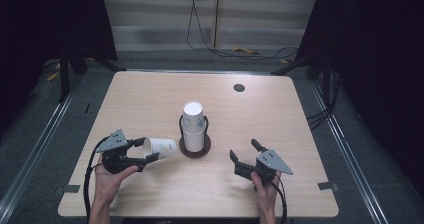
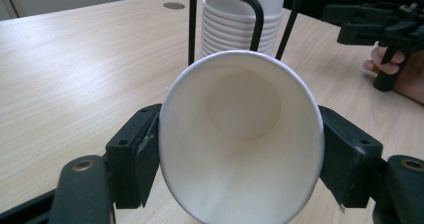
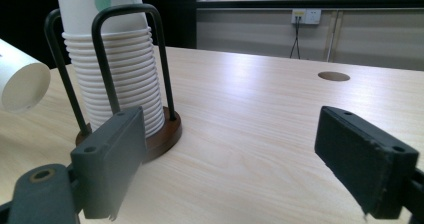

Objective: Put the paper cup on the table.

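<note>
A white paper cup point(image 1: 162, 147) with a small printed pattern lies on its side in my left gripper point(image 1: 148, 150), mouth towards the gripper, base towards the table's middle. In the left gripper view the cup point(image 2: 240, 134) has its rim squeezed into an oval by both pads. Just beyond it, a stack of the same cups point(image 1: 193, 126) stands upside down in a black wire holder on a round brown base point(image 1: 195, 149). My right gripper point(image 1: 244, 150) rests to the right of the holder, jaws open and empty. In its own view the right gripper point(image 3: 230, 154) faces the stack point(image 3: 120, 74).
The light wooden table point(image 1: 280, 114) has a round cable hole point(image 1: 239, 87) at the back right. Dark curtains and stands flank the table, and cables run across the floor behind it.
</note>
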### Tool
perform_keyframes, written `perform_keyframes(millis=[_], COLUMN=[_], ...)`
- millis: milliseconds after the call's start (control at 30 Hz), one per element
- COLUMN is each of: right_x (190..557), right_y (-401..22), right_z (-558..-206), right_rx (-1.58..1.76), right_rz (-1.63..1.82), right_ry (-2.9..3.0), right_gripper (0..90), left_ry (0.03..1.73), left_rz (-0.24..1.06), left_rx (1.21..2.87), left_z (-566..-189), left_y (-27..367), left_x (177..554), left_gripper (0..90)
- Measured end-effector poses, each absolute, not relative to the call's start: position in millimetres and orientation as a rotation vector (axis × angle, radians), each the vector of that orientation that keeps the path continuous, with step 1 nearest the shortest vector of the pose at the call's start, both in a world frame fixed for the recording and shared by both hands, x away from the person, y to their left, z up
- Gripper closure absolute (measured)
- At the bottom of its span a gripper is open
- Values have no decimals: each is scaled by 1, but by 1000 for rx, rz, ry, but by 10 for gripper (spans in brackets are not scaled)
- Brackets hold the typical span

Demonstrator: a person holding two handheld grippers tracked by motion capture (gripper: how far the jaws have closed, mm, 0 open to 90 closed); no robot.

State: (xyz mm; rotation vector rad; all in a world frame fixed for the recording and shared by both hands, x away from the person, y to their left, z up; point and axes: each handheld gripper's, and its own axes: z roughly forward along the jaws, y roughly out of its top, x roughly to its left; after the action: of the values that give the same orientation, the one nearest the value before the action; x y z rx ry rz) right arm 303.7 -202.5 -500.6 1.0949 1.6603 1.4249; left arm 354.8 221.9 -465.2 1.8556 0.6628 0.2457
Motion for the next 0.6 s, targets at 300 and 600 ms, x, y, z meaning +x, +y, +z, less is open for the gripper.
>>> perform_keyframes(millis=[300, 600], right_x=[298, 292], right_y=[-202, -203], right_z=[-502, -504], right_rx=[1056, 1001], right_rz=[1453, 1482], right_ry=[1622, 1579], right_gripper=[126, 126], left_ry=[723, 755], left_rz=[255, 259], left_rx=[1899, 1963], left_z=[-462, -452], left_y=[231, 233], left_x=[364, 379], left_gripper=[271, 270])
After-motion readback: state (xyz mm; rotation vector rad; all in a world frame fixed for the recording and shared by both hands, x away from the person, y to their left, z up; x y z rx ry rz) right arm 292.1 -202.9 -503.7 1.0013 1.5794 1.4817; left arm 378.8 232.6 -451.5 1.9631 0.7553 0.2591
